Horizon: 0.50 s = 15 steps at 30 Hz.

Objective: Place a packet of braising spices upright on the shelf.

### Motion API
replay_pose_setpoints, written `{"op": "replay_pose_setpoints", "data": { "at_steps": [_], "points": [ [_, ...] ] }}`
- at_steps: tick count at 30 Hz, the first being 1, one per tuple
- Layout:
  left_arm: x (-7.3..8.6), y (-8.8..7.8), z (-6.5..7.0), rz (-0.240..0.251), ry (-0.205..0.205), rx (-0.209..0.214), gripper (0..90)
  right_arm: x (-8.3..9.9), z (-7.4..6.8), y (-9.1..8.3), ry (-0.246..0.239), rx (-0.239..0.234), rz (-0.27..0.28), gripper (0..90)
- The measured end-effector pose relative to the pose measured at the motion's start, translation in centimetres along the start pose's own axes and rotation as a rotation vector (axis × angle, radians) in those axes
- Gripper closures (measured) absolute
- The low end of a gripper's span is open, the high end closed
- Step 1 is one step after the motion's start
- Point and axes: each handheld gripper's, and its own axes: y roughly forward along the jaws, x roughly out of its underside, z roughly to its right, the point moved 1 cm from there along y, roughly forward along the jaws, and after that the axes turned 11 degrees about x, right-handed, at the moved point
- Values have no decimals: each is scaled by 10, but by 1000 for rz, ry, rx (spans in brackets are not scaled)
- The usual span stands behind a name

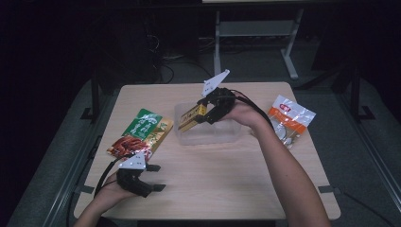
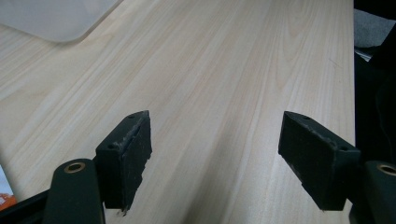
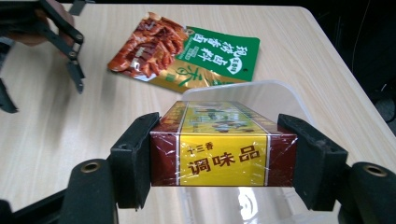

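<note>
Dim surroundings frame a pale wooden bench (image 1: 213,179) on which, at centre frame, the right hand-held gripper (image 1: 204,112) is clamped across a stiff, light, slippery film-wrapped seasoning box (image 3: 223,147), best gripped by its flat sides, above a clear container (image 1: 222,135), while the left hand-held gripper (image 1: 153,177) is held wide and empty at lower left.
</note>
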Motion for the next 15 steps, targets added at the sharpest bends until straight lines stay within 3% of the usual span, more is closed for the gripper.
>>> {"op": "replay_pose_setpoints", "data": {
  "at_steps": [5, 15],
  "points": [
    [0, 1, 0, -4, 2, 1, 252, -1, 7, 12, 17, -4, 1, 318],
    [0, 1, 0, -9, 2, 8, 252, -6, 12, 34, -29, 7, -39, 316]
  ]
}}
